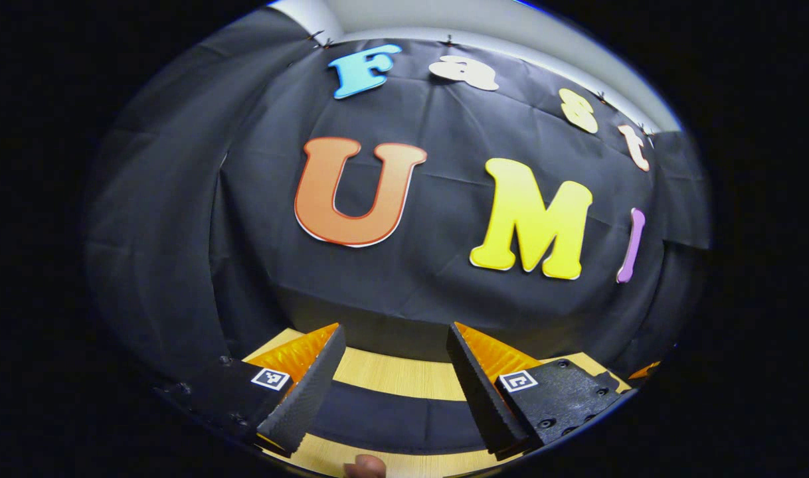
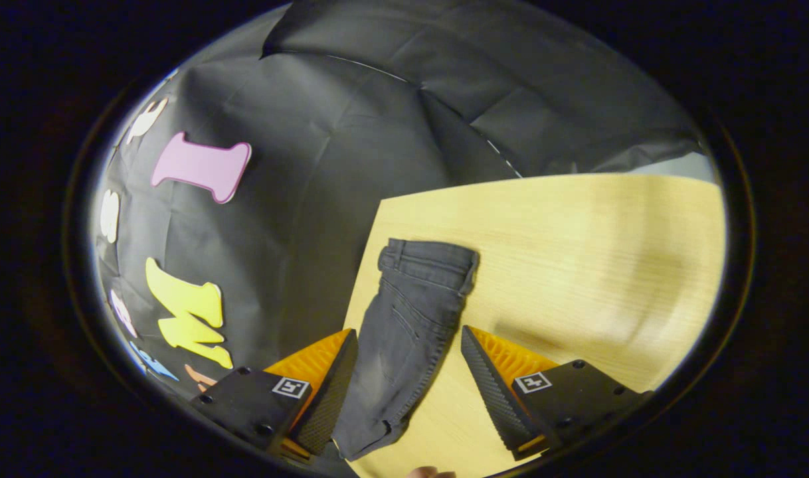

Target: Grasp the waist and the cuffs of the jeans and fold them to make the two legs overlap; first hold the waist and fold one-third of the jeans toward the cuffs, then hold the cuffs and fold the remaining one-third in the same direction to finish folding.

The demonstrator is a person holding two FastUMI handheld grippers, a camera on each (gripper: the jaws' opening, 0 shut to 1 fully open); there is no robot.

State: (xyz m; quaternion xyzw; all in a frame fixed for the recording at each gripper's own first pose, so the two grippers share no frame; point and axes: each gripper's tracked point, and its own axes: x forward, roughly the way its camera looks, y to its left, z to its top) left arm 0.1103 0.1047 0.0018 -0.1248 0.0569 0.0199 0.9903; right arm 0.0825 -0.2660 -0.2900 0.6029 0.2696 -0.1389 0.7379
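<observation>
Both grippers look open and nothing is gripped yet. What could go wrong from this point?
1. The jeans lie close to the table edge by the booth wall, so a careless pull might drag the fabric off.
2. The right gripper has its jaws open above the legs, mid-length rather than at waist or cuffs; closing here would likely give an uneven fold.
3. The left gripper faces the wall, with the jeans low between its jaws, so its grasp may miss.

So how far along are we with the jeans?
The legs look already overlapped: the jeans lie as one narrow strip on the table, waist at the far end. Nothing is in hand; the left gripper and right gripper are open. Both one-third folds remain.
</observation>
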